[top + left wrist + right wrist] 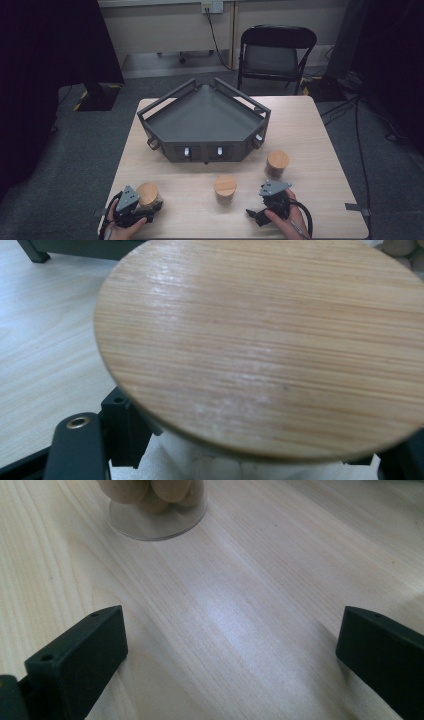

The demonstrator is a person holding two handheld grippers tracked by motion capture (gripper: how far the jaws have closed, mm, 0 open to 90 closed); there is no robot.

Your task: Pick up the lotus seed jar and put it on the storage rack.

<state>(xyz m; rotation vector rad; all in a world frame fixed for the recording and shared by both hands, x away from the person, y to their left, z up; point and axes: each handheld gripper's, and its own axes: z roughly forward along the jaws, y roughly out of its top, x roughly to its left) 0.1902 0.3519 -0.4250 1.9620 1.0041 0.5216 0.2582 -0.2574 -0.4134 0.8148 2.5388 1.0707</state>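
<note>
A clear jar with a round wooden lid [147, 194] stands at the table's near left corner, and my left gripper [149, 203] is shut on it. In the left gripper view the lid [265, 340] looms close, with the black jaws hugging the glass body below it, around my left gripper [245, 462]. A second lidded jar [225, 188] stands at the near middle, a third [276, 164] to its right. My right gripper [271, 190] rests low on the table just short of the third jar, open, with bare wood between its jaws [230, 655]. The base of a jar [157, 510] shows ahead of it.
A dark grey five-sided tray [205, 115] with raised rails takes up the far middle of the wooden table [320, 150]. A black folding chair [276, 52] stands behind the table. Cables run across the floor at the right.
</note>
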